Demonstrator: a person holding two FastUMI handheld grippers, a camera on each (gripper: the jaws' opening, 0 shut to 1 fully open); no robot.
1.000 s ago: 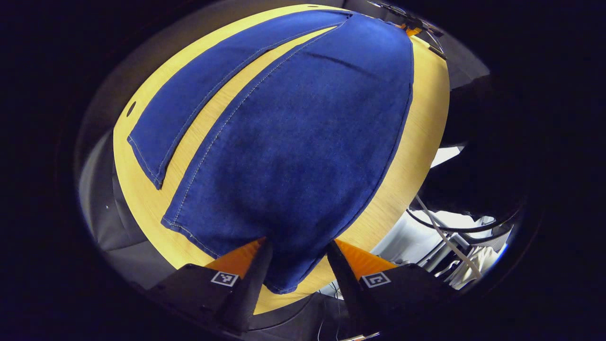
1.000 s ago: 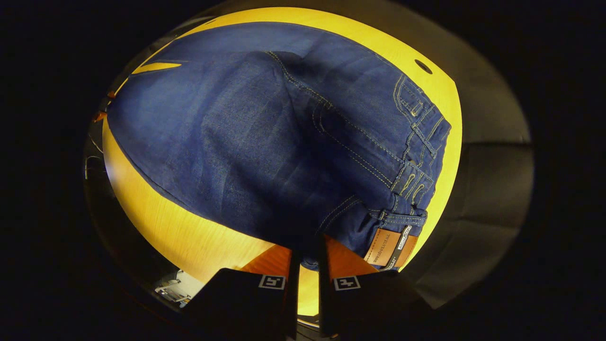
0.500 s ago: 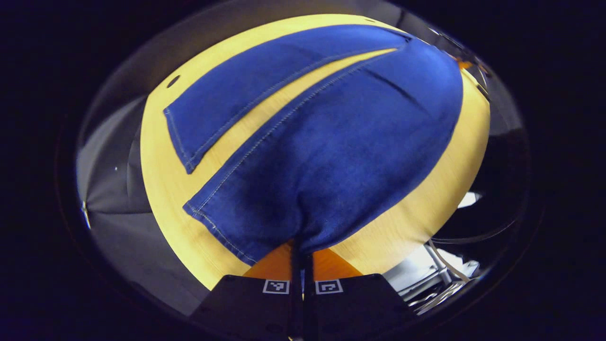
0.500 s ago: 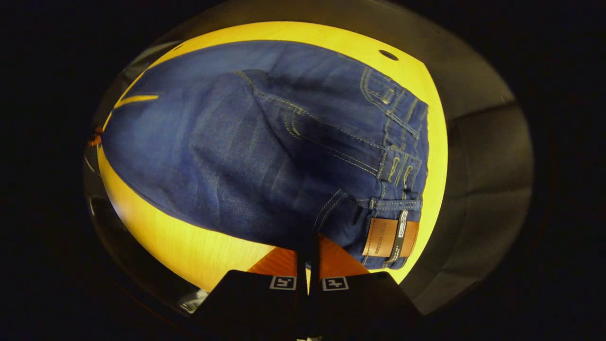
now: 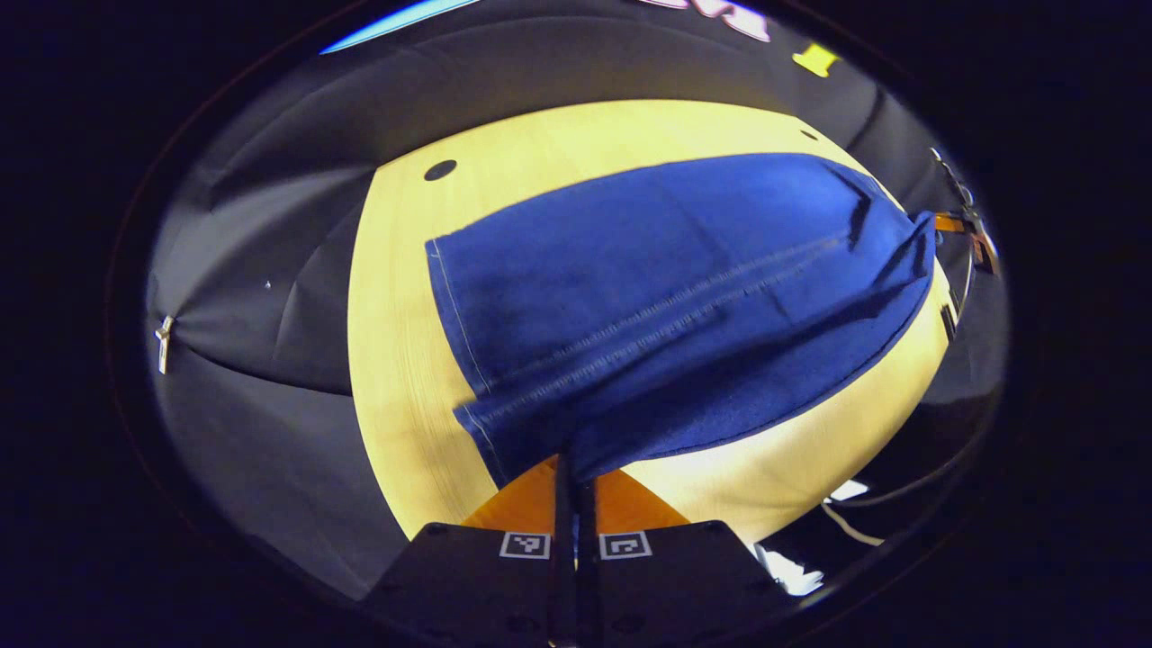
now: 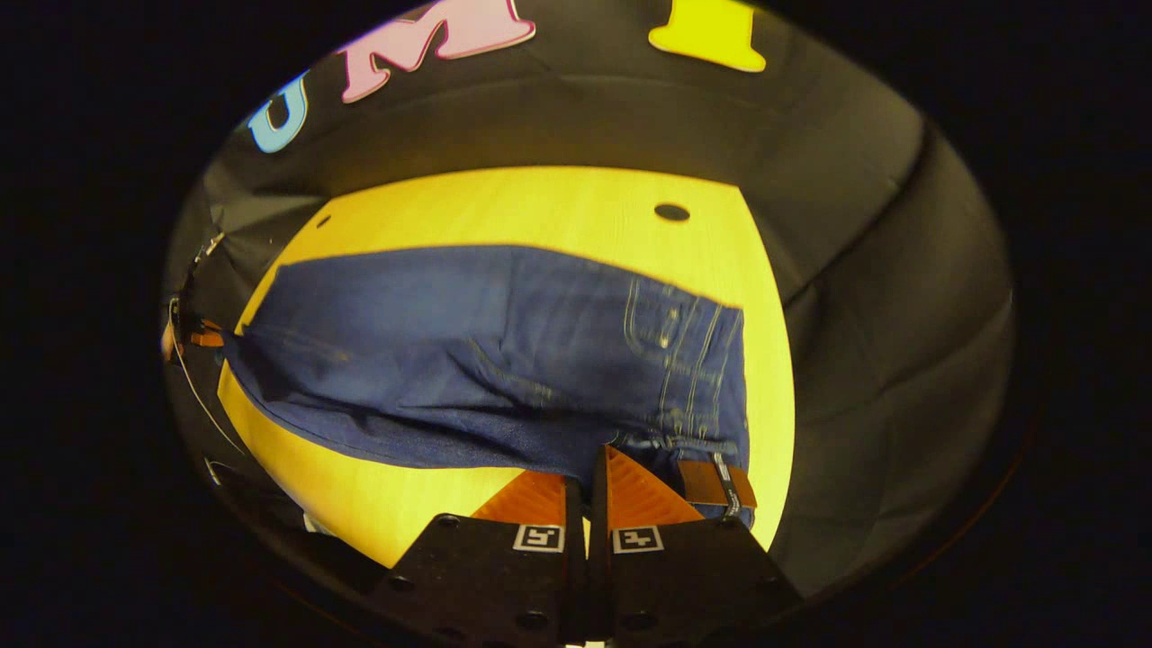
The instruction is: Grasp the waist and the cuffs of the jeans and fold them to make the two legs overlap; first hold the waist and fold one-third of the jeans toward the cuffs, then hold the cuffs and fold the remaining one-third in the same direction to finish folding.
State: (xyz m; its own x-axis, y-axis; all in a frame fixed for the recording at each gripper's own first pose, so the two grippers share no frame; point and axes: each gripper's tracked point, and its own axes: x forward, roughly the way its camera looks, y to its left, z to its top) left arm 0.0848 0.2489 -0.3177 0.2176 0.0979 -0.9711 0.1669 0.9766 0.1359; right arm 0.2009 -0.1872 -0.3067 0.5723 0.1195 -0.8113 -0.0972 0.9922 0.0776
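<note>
Jeans lie across the wooden table; in the left gripper view the left gripper is clenched on the cuff edge, lifting one leg over the other. In the right gripper view the right gripper pinches the waist, keeping that end level.

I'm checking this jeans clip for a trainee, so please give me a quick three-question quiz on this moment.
1. True or false: the left gripper is shut on the jeans.
2. Which end does the right gripper hold: A cuff, B waist, C neither?
3. Fill in: the jeans rest on a ___ table.

Key: 1 true; 2 B, near the leather patch; 3 wooden.
</note>
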